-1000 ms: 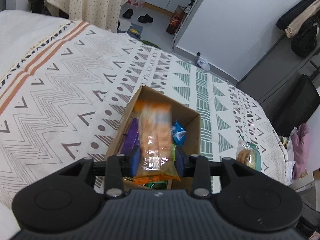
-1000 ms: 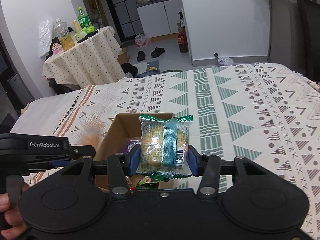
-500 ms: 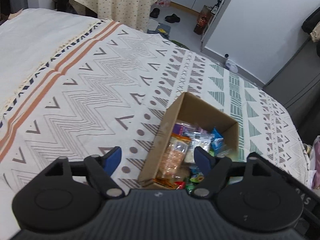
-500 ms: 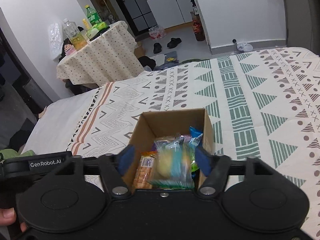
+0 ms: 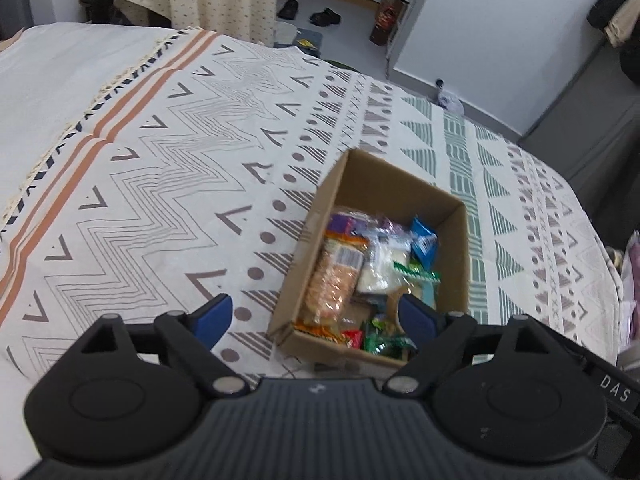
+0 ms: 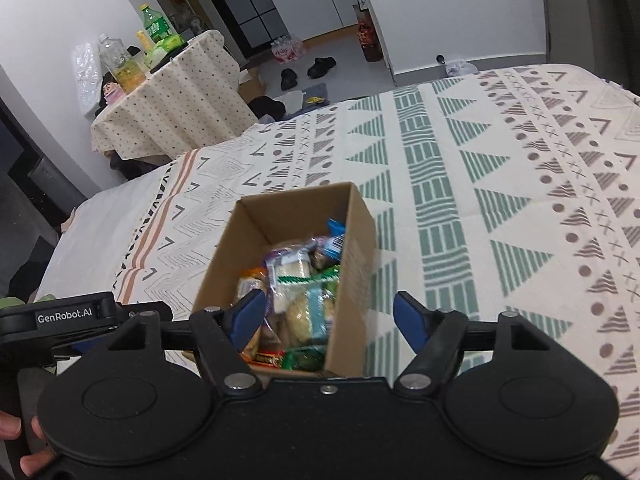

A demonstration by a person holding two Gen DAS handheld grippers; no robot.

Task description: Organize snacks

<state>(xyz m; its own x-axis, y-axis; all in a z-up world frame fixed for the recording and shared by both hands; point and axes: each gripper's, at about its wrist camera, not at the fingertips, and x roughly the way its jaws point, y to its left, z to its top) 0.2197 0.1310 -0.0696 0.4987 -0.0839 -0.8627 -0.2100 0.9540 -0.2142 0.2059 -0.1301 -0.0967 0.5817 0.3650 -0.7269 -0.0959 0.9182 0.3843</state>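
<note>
Wide bed spread with a cream bedcover (image 5: 168,168) printed in grey zigzags, dots, green triangles and rust-orange stripes. On it, an open brown cardboard box (image 5: 384,184) holding the snacks: an orange-trimmed clear pack of crackers (image 5: 334,276) along the left wall, a clear pack of pale biscuits (image 5: 382,264) beside it, a blue wrapper (image 5: 423,242) toward the far right, green wrappers (image 5: 384,340) at the near end.

Left gripper (image 5: 316,316) black with blue pads, jaws just widened, spread wide and holding nothing, above the box's near left corner. Right gripper (image 6: 330,316) likewise just widened and spread, nothing pinched, poised over the box's near end, with a green-edged clear pack of cakes (image 6: 308,300) lying loose in the box below.

Beyond the bed: grey floor, dark slippers (image 6: 306,72), white cabinets, a round table under a dotted cream cloth (image 6: 172,108) carrying bottles (image 6: 154,26).
</note>
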